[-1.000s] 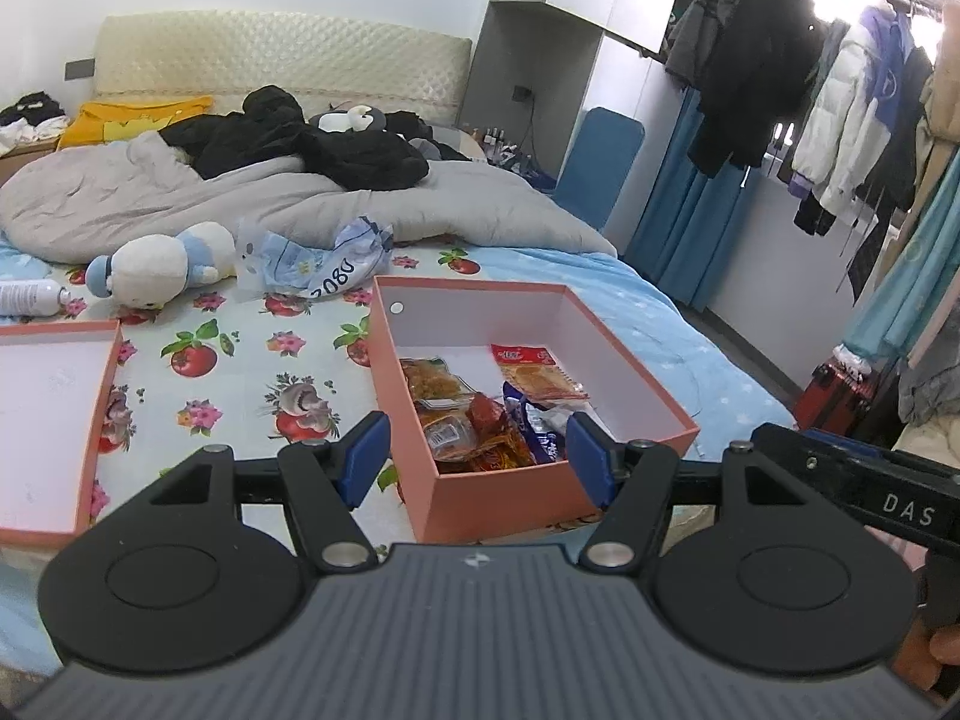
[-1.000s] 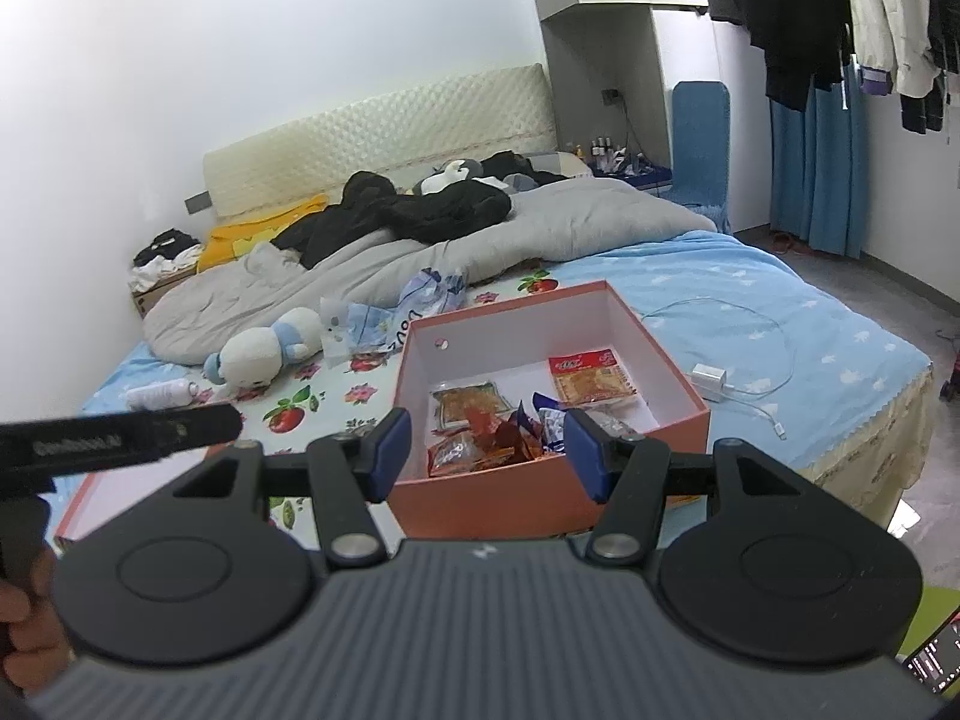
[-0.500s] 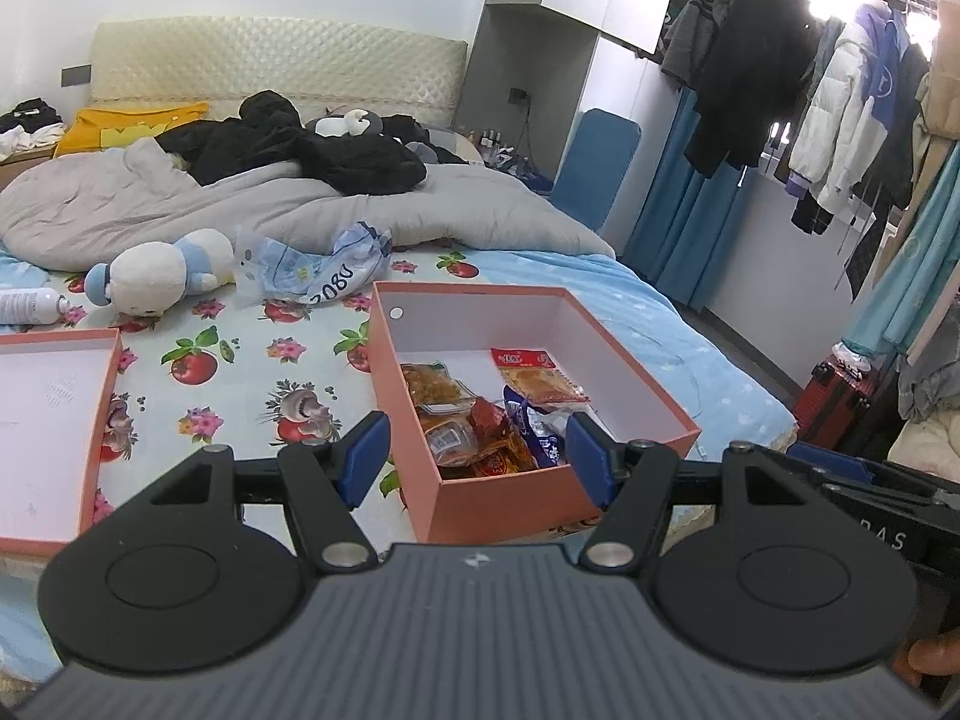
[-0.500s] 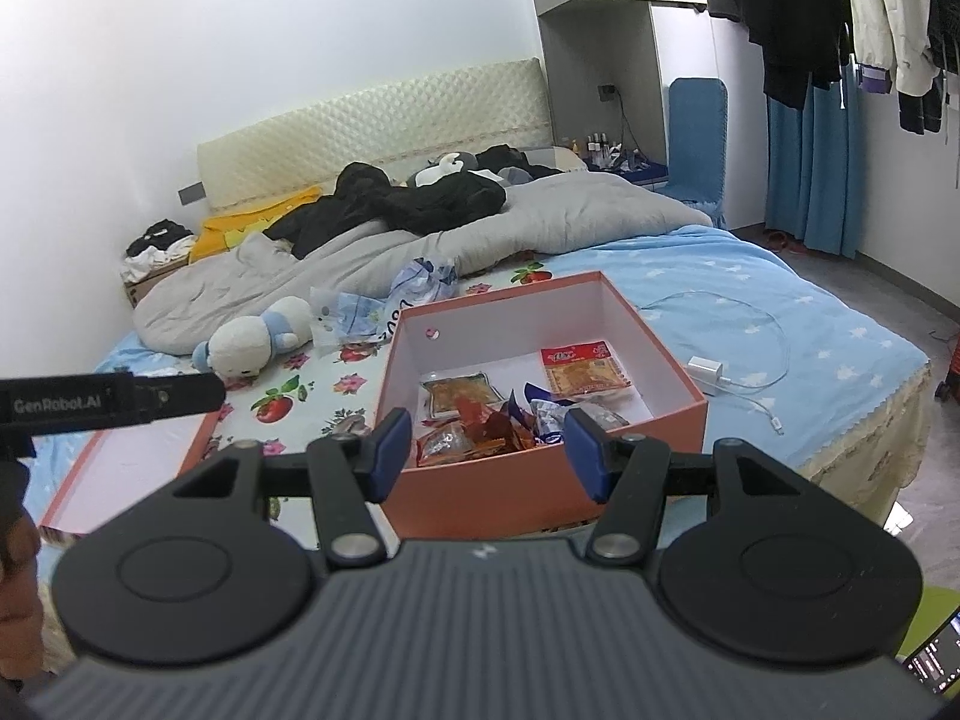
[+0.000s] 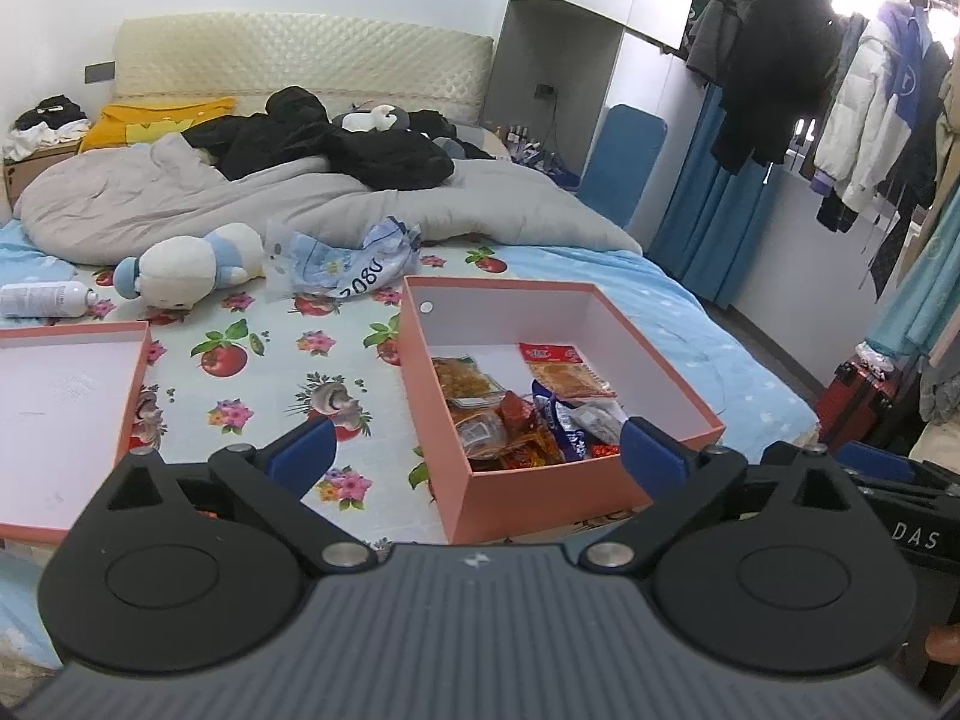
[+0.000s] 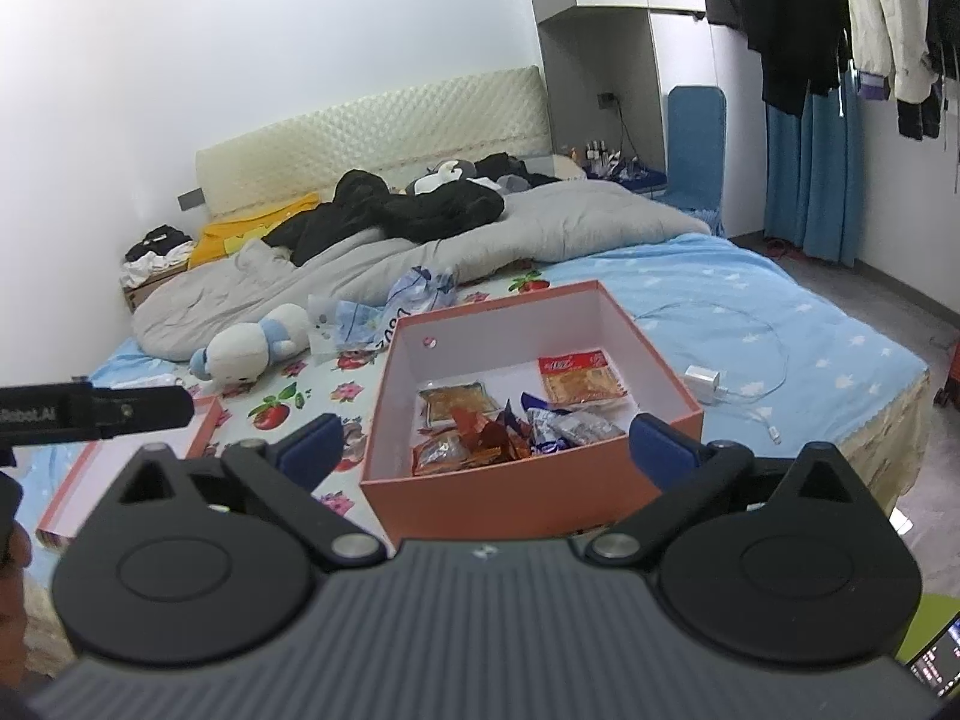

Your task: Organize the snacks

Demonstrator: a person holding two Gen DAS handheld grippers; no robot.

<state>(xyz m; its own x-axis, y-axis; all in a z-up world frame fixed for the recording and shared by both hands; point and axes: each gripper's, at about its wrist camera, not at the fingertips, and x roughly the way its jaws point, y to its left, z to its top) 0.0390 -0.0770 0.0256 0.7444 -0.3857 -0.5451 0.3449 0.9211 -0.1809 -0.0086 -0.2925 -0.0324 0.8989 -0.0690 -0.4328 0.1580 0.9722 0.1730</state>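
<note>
Snack packets (image 5: 516,414) of crinkly foil and clear plastic lie heaped in the near part of the open salmon-pink cardboard box (image 5: 660,384) on the bed. They look light, slippery and crushable, best pinched at an edge seam. Left claw (image 5: 474,456) and right claw (image 6: 486,447) have just spread wide, both empty. Only the right view shows the white charger (image 6: 702,381) beside the box.

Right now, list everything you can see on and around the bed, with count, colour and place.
box: one, salmon-pink, open, on bed, centre
snack packets: several, orange, red, blue, inside box
lid: one, pink, left of box
plush toy: one, white and blue, behind lid
spray can: one, white, far left
crumpled bag: one, blue-white, behind box
duvet: one, grey, head of bed
charger with cable: one, white, right of box
hanging clothes: several, right wall
left gripper: fingers open, just widened, nothing between
right gripper: the same
</note>
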